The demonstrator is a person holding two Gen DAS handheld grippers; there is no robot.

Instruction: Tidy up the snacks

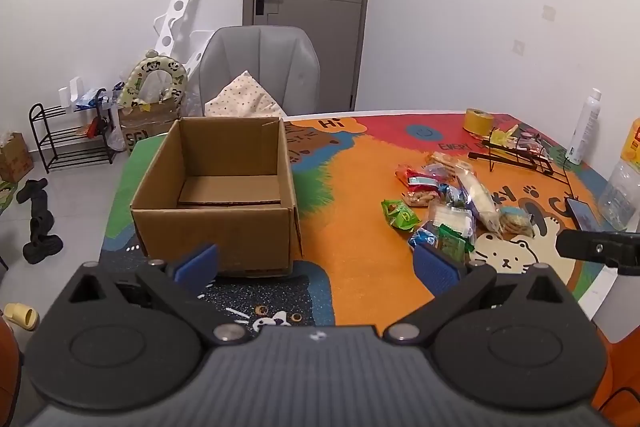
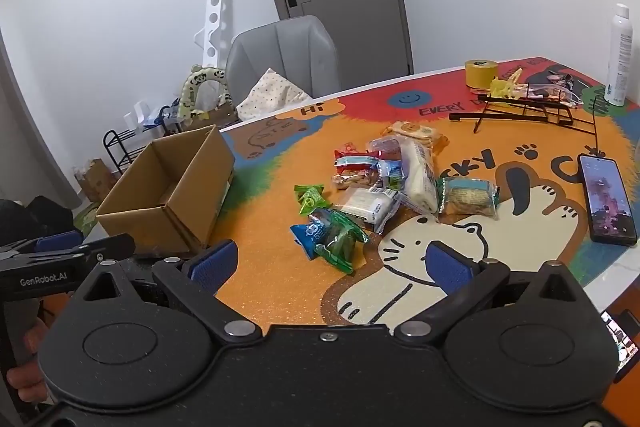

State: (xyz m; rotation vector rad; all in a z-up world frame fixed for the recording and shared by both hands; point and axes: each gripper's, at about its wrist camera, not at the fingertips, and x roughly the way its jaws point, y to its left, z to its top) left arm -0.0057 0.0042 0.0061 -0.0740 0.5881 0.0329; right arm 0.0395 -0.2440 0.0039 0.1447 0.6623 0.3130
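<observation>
1. Left gripper (image 1: 316, 265): jaws spread wide, nothing between the blue pads; it hangs over the near edge of the table mat (image 1: 360, 267).
2. Right gripper (image 2: 330, 263): jaws spread wide too, empty, tilted down toward the mat.
3. Cardboard box (image 1: 224, 187): open top, upright, empty inside, on the left part of the mat, just beyond the left gripper.
4. Snack packets (image 2: 384, 187): loose heap on the orange area, right of the box and apart from it; a green packet (image 2: 310, 199) and a blue packet (image 2: 308, 233) lie nearest the right gripper.
5. Phone (image 2: 606, 197): flat, screen lit, right of the heap.
6. Yellow tape roll (image 2: 480, 73) and black wire rack (image 2: 516, 111): far side of the mat.
</observation>
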